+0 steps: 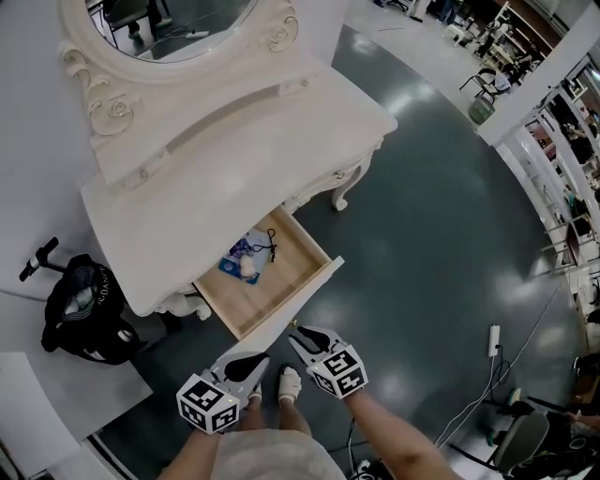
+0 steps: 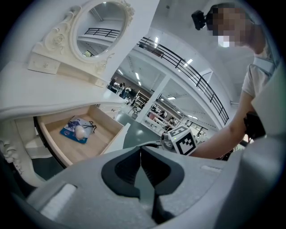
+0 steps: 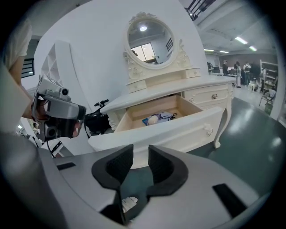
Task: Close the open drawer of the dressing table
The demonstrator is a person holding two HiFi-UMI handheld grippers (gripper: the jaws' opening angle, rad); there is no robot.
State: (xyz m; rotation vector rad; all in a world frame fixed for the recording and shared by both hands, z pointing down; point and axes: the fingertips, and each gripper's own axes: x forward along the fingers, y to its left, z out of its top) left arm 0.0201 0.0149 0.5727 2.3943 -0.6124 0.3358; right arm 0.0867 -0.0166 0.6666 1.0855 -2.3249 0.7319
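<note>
1. My right gripper [image 1: 305, 337] is open: jaws apart, nothing between them. It points down at the drawer's white front panel [image 3: 178, 132], which lies close ahead of it.
2. My left gripper [image 1: 255, 364] is closed, jaw tips meeting on nothing. It sits just left of the right gripper, slightly farther back from the drawer.
3. The drawer [image 1: 281, 291] stands pulled well out of the counter [image 1: 234, 178], directly ahead of both grippers.
4. Inside, toward the end farthest from my grippers, lie a blue packet [image 1: 242, 265] and a black cord [image 1: 272, 242].
5. An oval mirror [image 1: 178, 28] stands beyond, at the counter's back.
</note>
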